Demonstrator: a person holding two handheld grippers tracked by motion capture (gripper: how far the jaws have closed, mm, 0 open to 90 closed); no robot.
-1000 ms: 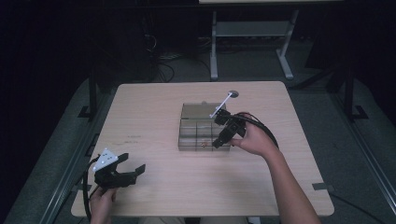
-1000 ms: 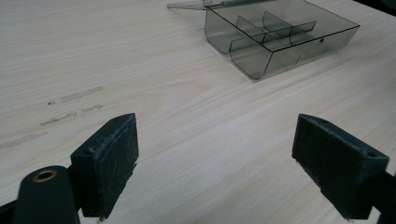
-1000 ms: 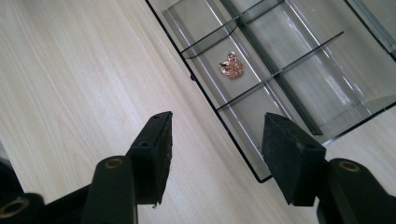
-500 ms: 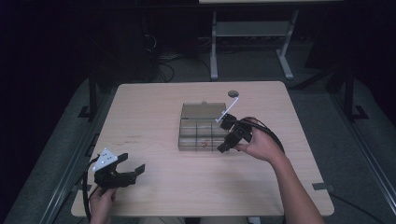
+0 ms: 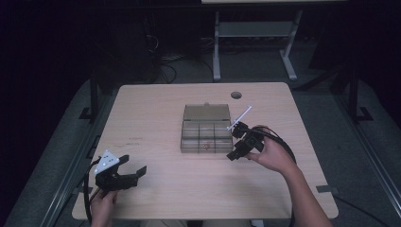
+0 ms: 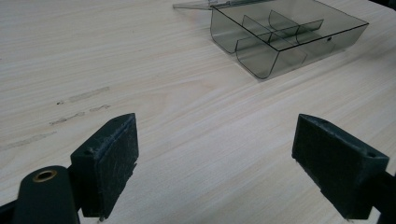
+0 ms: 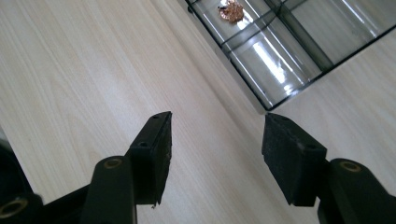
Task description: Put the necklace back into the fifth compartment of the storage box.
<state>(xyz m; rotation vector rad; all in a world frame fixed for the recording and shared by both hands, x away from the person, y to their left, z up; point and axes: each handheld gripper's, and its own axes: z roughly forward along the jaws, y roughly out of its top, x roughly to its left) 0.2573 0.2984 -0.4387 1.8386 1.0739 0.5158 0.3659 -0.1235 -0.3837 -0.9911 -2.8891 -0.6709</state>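
Two grippers hang over a pale wooden table [image 5: 156,123], both with jaws spread and nothing between them. The right gripper [image 7: 215,154] sits just beside the near right corner of a smoky clear compartment box [image 5: 206,132]; the left gripper [image 6: 224,163] is well apart from it. Beyond lies dark floor. A small coppery piece [image 7: 232,10] rests in one compartment.

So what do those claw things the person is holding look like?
Each hand-held gripper is black, with two blocky jaws faced in rough, dark pads. The left gripper carries a pale grey three-cornered plate on top, and a black cable trails from it. The right gripper has a thin white stick poking out and a looping black cable. Brass-coloured rivets sit at the jaw joints. The forearms are bare.
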